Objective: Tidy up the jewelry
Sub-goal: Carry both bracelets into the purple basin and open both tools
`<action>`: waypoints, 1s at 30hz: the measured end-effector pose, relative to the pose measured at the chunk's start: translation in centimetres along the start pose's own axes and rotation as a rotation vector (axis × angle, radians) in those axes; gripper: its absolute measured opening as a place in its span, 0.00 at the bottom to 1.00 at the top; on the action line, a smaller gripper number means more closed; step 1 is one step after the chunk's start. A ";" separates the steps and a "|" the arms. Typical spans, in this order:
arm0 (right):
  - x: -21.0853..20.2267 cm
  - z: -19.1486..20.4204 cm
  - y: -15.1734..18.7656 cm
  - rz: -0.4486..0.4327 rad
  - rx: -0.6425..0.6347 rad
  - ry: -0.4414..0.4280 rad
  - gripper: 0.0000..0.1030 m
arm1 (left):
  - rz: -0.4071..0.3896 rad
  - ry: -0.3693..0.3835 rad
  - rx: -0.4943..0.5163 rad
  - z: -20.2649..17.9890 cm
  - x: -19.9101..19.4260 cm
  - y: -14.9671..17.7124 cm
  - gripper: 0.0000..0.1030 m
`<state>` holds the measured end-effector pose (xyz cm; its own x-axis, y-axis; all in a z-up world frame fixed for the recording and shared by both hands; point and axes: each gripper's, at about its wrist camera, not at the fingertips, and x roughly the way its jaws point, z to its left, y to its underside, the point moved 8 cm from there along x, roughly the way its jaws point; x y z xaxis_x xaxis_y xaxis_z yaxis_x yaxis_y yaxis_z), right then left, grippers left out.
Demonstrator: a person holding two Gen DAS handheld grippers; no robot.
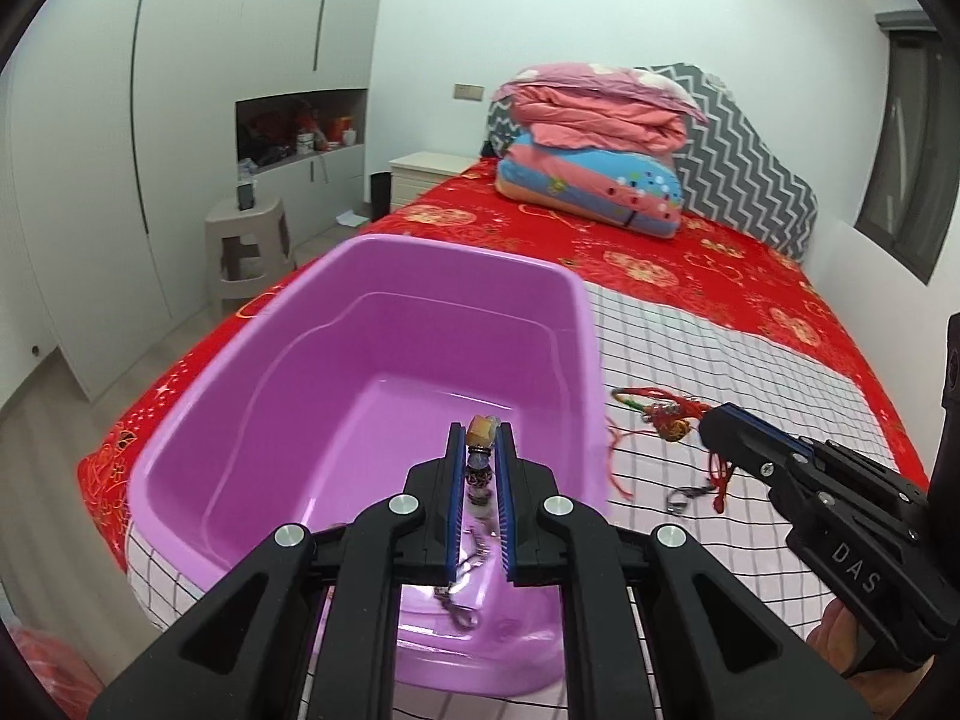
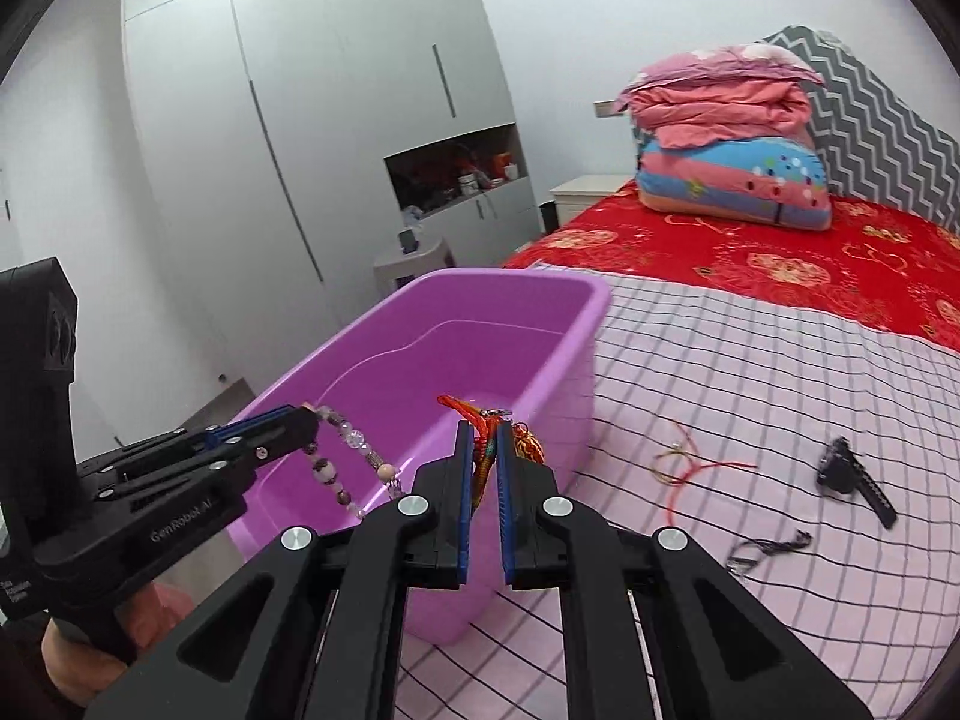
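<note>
A purple plastic tub (image 1: 288,360) (image 2: 576,324) stands on the bed. My left gripper (image 1: 480,438) (image 2: 309,417) is shut on a beaded chain (image 1: 478,474) (image 2: 354,444) that hangs over the tub's inside. My right gripper (image 2: 487,432) (image 1: 705,420) is shut on a red knotted cord charm (image 2: 483,450) (image 1: 666,420) just right of the tub's rim, near the checked cloth.
On the pink checked cloth (image 2: 750,372) lie a thin red string bracelet (image 2: 684,468), a black watch (image 2: 852,474) and a dark chain (image 2: 762,549). Folded quilts (image 1: 594,144) sit at the bed's head. A stool (image 1: 246,240) stands by the wardrobe.
</note>
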<state>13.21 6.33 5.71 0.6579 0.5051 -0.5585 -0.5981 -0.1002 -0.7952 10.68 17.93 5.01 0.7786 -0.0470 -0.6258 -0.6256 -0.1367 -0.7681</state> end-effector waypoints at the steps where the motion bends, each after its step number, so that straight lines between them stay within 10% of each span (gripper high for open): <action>1: 0.7 0.7 -0.2 0.009 -0.009 -0.010 0.07 | 0.006 -0.002 -0.005 0.4 0.2 0.0 0.10; 19: 6.9 4.1 0.9 0.126 -0.039 -0.005 0.16 | 0.096 -0.103 -0.060 6.0 3.9 2.2 0.09; 21: 6.9 3.9 0.9 0.123 -0.032 0.000 0.41 | 0.111 -0.115 -0.077 6.6 3.9 2.5 0.25; 24: 6.5 3.5 0.7 0.108 -0.034 0.014 0.43 | 0.089 -0.151 -0.110 7.5 3.3 2.7 0.70; 30: 5.8 2.8 0.8 0.102 -0.022 0.027 0.43 | 0.080 -0.177 -0.158 8.5 2.7 3.0 0.88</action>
<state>15.24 11.55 2.47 0.6061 0.4681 -0.6431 -0.6529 -0.1689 -0.7384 10.50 25.78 -0.20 0.6973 0.1087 -0.7084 -0.6585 -0.2932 -0.6931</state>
